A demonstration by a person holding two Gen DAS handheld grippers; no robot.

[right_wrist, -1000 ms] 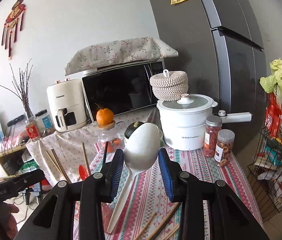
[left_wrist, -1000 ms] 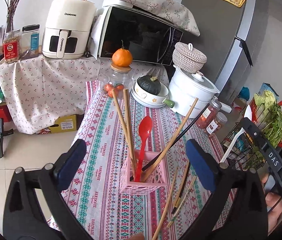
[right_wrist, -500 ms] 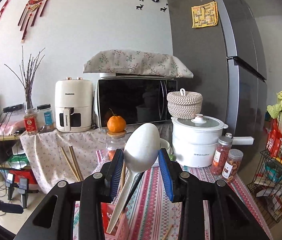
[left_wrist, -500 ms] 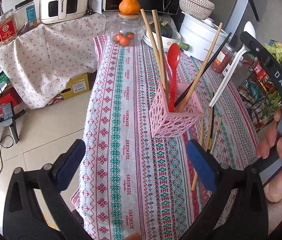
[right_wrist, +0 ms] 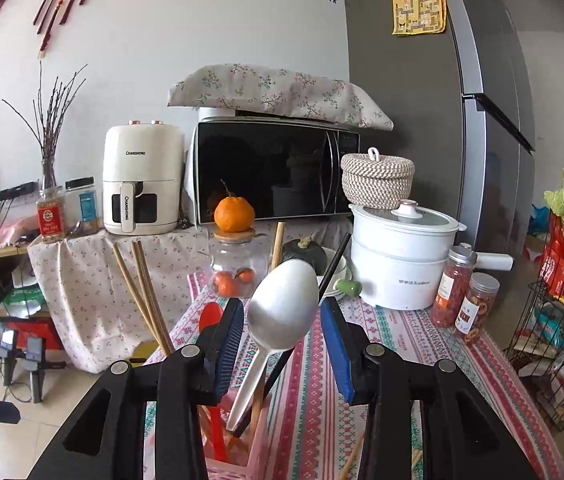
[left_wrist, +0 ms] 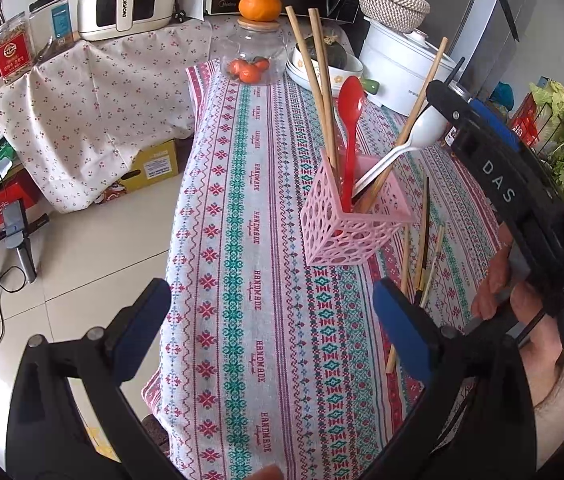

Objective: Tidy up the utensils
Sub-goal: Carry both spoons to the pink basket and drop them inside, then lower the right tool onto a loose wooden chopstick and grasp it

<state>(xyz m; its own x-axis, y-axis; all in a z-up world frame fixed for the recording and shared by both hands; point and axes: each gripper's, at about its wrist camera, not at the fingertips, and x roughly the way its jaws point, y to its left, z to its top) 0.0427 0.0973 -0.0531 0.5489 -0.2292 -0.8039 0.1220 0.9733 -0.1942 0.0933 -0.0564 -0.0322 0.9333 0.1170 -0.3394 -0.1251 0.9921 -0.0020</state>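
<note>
A pink perforated holder [left_wrist: 351, 222] stands on the patterned tablecloth [left_wrist: 250, 240]. It holds wooden chopsticks [left_wrist: 313, 68], a red spoon [left_wrist: 350, 120] and a black chopstick. A white spoon [right_wrist: 282, 312] has its handle down inside the holder; it also shows in the left wrist view [left_wrist: 409, 146]. My right gripper [right_wrist: 282, 328] sits around the spoon's bowl, its jaws spread a little wider than the bowl. My left gripper [left_wrist: 270, 320] is open and empty, above the tablecloth in front of the holder. Loose chopsticks [left_wrist: 421, 248] lie on the cloth right of the holder.
Behind the holder stand a glass jar [left_wrist: 252, 56] with an orange on its lid, a bowl with a squash [left_wrist: 323, 60], a white pot [left_wrist: 405, 64] and two spice jars [right_wrist: 465, 296]. A wire rack with greens [left_wrist: 557, 140] stands right. The table's left edge drops to the floor.
The right gripper brought the white spoon down so its handle went into the holder, and its jaws widened off the bowl. The left gripper pulled back a little from the holder.
</note>
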